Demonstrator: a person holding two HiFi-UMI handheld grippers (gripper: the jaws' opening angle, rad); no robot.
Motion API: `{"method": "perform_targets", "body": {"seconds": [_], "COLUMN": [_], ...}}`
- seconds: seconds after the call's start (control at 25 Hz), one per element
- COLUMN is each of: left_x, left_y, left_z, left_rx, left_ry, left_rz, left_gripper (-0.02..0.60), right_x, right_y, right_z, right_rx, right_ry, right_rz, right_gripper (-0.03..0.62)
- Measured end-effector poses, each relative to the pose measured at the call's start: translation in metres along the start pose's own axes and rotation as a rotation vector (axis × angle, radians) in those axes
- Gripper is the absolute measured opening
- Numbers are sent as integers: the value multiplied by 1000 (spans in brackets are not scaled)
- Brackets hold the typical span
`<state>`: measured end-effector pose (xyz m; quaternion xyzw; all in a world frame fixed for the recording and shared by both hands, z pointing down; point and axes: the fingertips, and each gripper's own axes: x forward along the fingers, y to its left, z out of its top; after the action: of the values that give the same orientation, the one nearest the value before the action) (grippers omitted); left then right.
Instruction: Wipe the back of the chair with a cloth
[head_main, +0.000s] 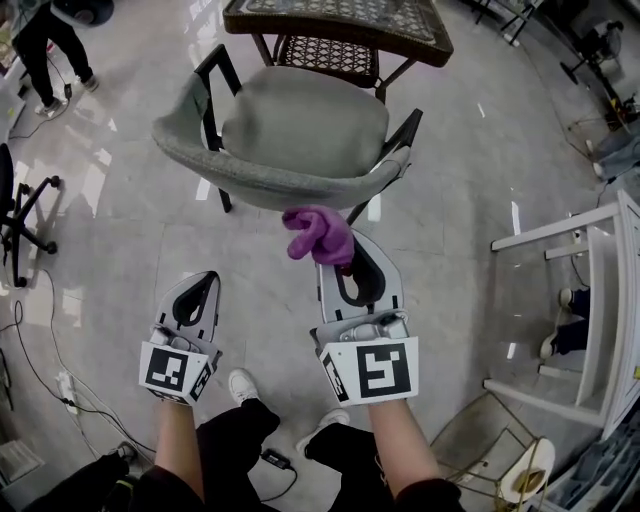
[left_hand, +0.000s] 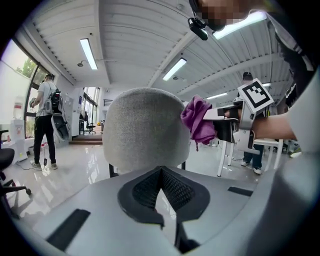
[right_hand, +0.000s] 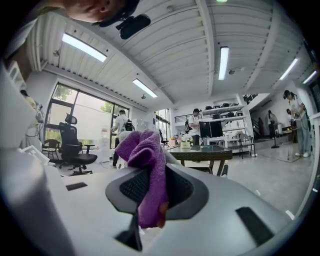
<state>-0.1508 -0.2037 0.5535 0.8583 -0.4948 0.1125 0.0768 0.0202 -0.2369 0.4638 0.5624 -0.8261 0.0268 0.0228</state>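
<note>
No legible text, labels or numbers anywhere.

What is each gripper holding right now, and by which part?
The right gripper holds the purple cloth, pinched near one end, with the bunched rest sticking out past the jaws. The left gripper holds nothing.

The right gripper holds a purple cloth up against the grey chair's curved back; the left gripper hangs apart.
</note>
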Motion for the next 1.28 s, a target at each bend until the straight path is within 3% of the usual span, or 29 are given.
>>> {"method": "perform_targets", "body": {"seconds": [0.32,0.48,0.68,0.92,1.16,1.28], "left_x": [-11,-17,-13,4,25,31], "left_y": [37,54,68,62,45,41], "left_z": [-31,-44,-60,-71,-97,-101], "left_rx": [27,42,56,82,111,74], "left_ry": [-41,-63,-98,-127,-66,-86], "left_rz": [76,115,141,127,72,66], "left_gripper": [9,9,9,9,9,9], "right_x": [40,60,64,56,43,38], "right_y": [72,83,63,25,-20,-44], "right_z": [-35,-48,-55,-64,-74,-78], "right_rx": [42,31,89,80,43,56], "right_ry": [-12,-21,-62,-87,-104,-114], "right_rz": [160,184,158,114,72,64], "right_gripper": [89,89,89,89,89,90]}}
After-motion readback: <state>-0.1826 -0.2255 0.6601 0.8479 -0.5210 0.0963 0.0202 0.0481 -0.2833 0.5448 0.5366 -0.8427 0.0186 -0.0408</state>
